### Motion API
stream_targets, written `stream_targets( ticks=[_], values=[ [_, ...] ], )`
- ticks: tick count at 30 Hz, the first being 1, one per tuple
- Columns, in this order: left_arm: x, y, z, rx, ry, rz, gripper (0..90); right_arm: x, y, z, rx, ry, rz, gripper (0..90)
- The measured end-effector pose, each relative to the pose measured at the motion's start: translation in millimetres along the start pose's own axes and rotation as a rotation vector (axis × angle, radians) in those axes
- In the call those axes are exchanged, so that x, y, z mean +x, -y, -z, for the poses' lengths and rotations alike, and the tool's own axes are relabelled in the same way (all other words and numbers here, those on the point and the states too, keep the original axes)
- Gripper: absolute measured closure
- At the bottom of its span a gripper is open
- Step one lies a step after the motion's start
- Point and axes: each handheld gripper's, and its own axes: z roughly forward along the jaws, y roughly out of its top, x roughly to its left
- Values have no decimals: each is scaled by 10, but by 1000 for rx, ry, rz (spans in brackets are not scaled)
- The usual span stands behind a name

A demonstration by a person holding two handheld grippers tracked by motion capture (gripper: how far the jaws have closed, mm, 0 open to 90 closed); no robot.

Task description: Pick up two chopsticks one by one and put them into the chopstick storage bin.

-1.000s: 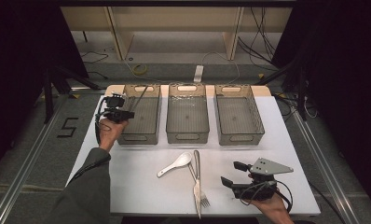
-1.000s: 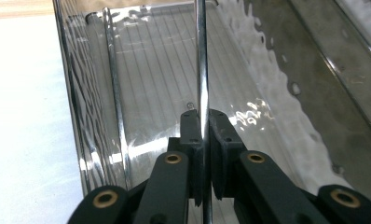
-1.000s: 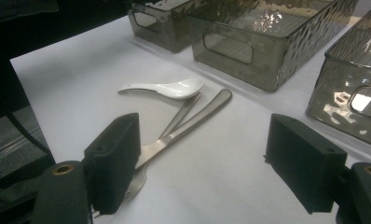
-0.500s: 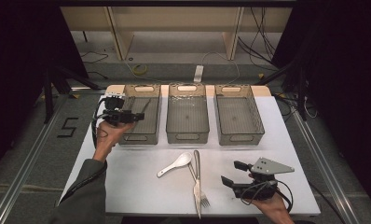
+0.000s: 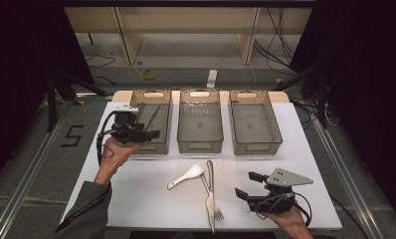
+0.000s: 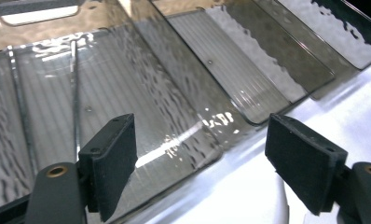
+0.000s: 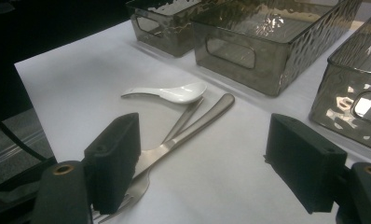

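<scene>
1. High view puts the cutlery at the near middle of the white table (image 5: 151,199): a white spoon (image 5: 187,175), a knife (image 5: 209,174) and a fork (image 5: 212,204) lie touching or crossing one another, just left of the right gripper (image 5: 246,185).
2. The knife and fork look like stiff, smooth metal, likely slippery and fairly light. Both lie flat, so a pinch across the narrow handle seems the surest hold. In the right gripper view the fork (image 7: 141,179) has its tines close to the near pad, with its handle running away beneath the knife (image 7: 207,116).
3. The spoon (image 7: 174,92) looks glossy, like ceramic or hard plastic, so it may chip or slide. Its slim handle is the better place to grip, rather than the rounded bowl.
4. The right gripper (image 7: 204,168) is released, jaws wide apart with nothing between them.
5. The left gripper (image 5: 153,134) hovers over the left bin (image 5: 148,144), also spread wide and holding nothing (image 6: 200,163). Thin rods, perhaps chopsticks (image 6: 74,93), lie inside that bin.
6. The middle bin (image 5: 201,144) and the right bin (image 5: 255,144) stand alongside it.
</scene>
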Motion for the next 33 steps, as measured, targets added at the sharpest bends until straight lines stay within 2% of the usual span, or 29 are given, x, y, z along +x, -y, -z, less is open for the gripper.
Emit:
stream_targets(
  ticks=[9, 20, 25, 26, 31, 33],
  values=[
    [-202, 58, -85, 56, 21, -57, 225, -10, 4, 4, -3, 5, -3, 270],
    [-367, 140, -150, 92, 52, -95, 207, -20, 12, -6, -2, 6, -11, 268],
    [-440, 178, -163, 95, 81, -105, 184, -30, 16, -10, -3, 6, -16, 262],
    [-446, 187, -171, 105, 88, -119, 183, -35, 17, -9, -4, 6, -17, 261],
    [-512, 245, -244, 139, 94, -132, 180, -54, 22, -2, -11, 8, -29, 260],
    [-561, 272, -282, 161, 104, -153, 180, -57, 25, 0, -9, 10, -27, 260]
  ],
)
